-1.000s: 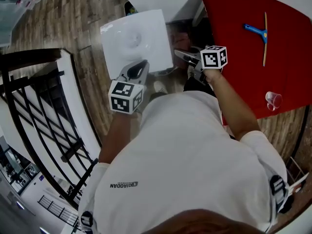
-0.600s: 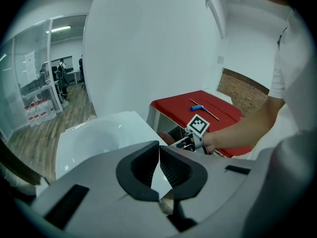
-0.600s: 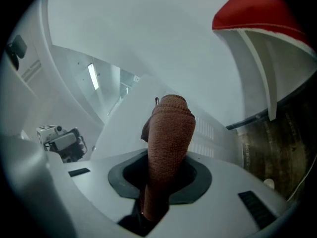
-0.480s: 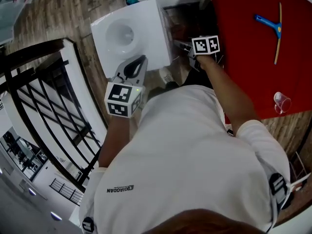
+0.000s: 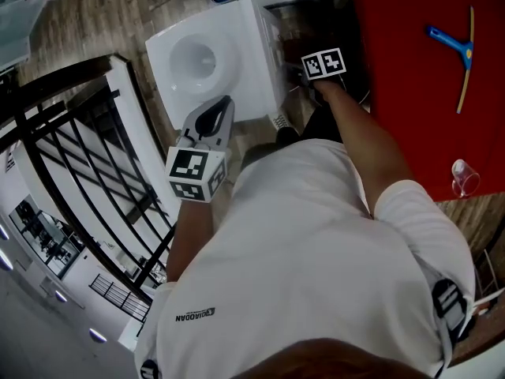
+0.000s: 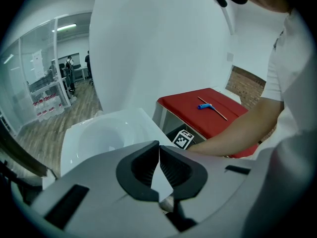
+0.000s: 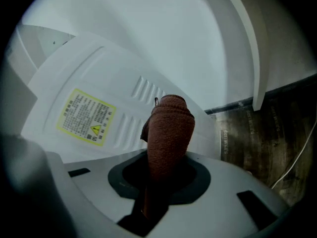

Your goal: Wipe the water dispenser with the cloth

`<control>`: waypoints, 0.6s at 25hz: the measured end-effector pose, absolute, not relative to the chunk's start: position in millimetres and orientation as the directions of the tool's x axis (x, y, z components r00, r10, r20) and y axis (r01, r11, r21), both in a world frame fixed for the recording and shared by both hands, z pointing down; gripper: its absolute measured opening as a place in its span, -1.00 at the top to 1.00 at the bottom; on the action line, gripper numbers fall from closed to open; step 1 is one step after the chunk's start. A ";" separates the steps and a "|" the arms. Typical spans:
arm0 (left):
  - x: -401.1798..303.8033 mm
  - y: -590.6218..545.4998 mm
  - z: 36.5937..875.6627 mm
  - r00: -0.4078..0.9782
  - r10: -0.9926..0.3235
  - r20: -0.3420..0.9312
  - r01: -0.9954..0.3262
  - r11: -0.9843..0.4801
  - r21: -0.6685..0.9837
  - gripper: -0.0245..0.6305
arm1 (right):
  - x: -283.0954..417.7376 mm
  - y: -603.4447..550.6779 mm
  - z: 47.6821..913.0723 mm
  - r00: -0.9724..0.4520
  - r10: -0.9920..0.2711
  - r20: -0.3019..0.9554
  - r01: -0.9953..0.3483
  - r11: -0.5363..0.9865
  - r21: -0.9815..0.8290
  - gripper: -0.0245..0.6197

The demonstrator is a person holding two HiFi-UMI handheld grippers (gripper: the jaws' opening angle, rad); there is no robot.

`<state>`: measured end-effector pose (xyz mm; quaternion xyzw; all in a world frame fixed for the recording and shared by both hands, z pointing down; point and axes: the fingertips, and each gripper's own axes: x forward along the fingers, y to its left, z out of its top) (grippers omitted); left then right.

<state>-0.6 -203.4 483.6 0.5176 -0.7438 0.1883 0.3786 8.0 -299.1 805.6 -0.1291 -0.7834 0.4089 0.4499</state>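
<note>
Right gripper [image 7: 166, 175] pinches the brown cloth [image 7: 169, 128]. The cloth's long axis points up-frame at the dispenser [image 7: 94, 73] side panel, upper left, near the yellow label [image 7: 86, 117]. Whether it touches is unclear. Left gripper [image 6: 159, 165] is pressed together, empty, over the dispenser top. Right is nearer the panel; head view hides its jaws.

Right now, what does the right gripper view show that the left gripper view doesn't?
Only the right gripper view: the brown cloth clamped in the right gripper, a yellow warning label and vent slots on the water dispenser, and the wood floor.
Only the left gripper view: the left gripper shut and empty, the red table with a blue-handled tool, the person's arm, and the dispenser's top recess.
Both: the white dispenser itself.
</note>
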 end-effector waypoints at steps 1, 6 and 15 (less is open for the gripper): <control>-1.3 -203.5 484.4 -0.181 -0.626 0.758 -0.911 0.397 0.110 0.92 | 8.2 -298.8 812.4 -0.552 0.571 0.608 -0.179 0.631 -0.755 0.70; -4.6 -202.0 484.8 -0.200 -0.618 0.760 -0.902 0.418 0.103 0.92 | 11.4 -294.3 829.9 -0.505 0.570 0.648 -0.224 0.639 -0.736 0.70; -11.5 -204.0 484.3 -0.215 -0.624 0.751 -0.893 0.437 0.107 0.92 | 11.1 -297.1 832.7 -0.490 0.561 0.667 -0.231 0.655 -0.720 0.70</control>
